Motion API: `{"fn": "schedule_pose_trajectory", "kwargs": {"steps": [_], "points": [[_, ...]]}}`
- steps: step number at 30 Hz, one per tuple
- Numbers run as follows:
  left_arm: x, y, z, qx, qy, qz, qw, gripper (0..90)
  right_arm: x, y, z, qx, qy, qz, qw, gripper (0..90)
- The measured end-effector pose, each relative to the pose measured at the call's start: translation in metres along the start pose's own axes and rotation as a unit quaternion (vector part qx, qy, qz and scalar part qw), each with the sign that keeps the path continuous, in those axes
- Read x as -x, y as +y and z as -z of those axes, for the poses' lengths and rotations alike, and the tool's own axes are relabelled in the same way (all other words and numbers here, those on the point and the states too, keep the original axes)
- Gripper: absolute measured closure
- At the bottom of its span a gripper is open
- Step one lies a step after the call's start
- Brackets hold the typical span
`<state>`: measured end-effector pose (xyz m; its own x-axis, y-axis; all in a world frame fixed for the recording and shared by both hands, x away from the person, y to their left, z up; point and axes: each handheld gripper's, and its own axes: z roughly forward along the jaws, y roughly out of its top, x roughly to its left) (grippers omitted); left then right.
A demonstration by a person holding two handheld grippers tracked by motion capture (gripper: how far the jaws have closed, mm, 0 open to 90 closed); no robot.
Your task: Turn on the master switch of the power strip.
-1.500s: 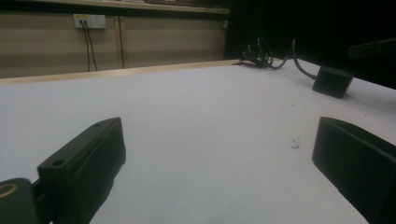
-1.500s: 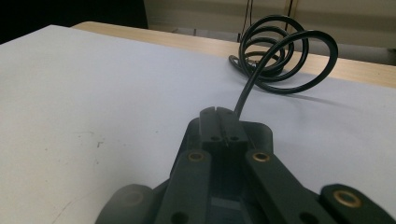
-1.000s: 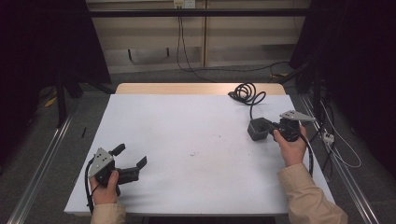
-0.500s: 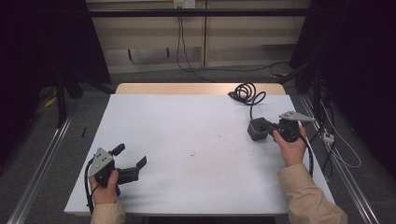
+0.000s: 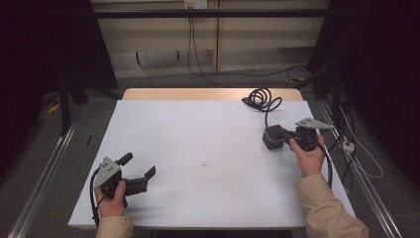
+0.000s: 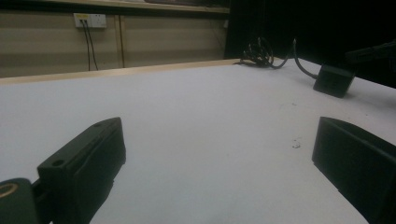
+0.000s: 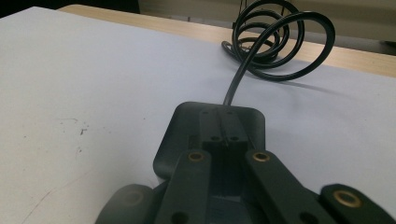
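Looks like the job here is handling the dark grey, rounded-square plastic power adapter (image 5: 273,137) with its black cable coiled up (image 5: 261,98) near the far edge of the white table (image 5: 198,139). The adapter sits at roughly 3 o'clock on the table, and the coil lies beyond it at about 1 o'clock, tethered to it by a short run of cable.

The right gripper (image 5: 283,137) is at the adapter already: in the right gripper view its jaws are closed together and lie low over the adapter's top (image 7: 212,123), tips toward the cable end. Whether they actually pinch any part of it can't be told from these shots. So the step in hand seems to be getting hold of the adapter, not moving it yet. The next move probably calls for a firm bite on the body and a slow pull, since the stiff coil could drag along.

The left gripper (image 5: 137,165) waits at about 7 o'clock, jaws wide open with nothing between them, pointing across the table toward the adapter (image 6: 333,80). Both forearms come in from the near edge, the right hand (image 5: 307,153) wrapped around its gripper, level with the tabletop.
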<state>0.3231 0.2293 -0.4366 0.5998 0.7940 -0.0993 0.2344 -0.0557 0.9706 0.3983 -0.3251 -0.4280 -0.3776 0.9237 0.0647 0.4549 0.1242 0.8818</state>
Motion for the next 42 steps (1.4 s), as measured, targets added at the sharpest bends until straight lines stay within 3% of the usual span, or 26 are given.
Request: {"fn": "schedule_pose_trajectory", "kwargs": {"steps": [26, 34, 39, 42], "points": [[-0.0017, -0.0012, -0.0005, -0.007, 0.002, -0.002, 1.0000, 2.4, -0.0059, -0.0027, -0.0016, 0.002, -0.015, 0.020, 0.9997, 90.0], [-0.0009, -0.0005, -0.0004, -0.003, 0.000, 0.001, 1.0000, 2.4, -0.0041, -0.0032, -0.0023, 0.001, -0.010, 0.008, 0.9999, 90.0], [-0.0016, -0.0006, 0.0019, 0.009, 0.000, 0.018, 0.9998, 2.4, -0.0055, -0.0035, -0.0031, 0.003, -0.015, 0.019, 0.9997, 90.0], [-0.0017, -0.0002, 0.0028, 0.009, 0.000, 0.015, 0.9998, 2.4, -0.0045, -0.0036, -0.0030, 0.002, -0.010, 0.013, 0.9999, 90.0]]}}
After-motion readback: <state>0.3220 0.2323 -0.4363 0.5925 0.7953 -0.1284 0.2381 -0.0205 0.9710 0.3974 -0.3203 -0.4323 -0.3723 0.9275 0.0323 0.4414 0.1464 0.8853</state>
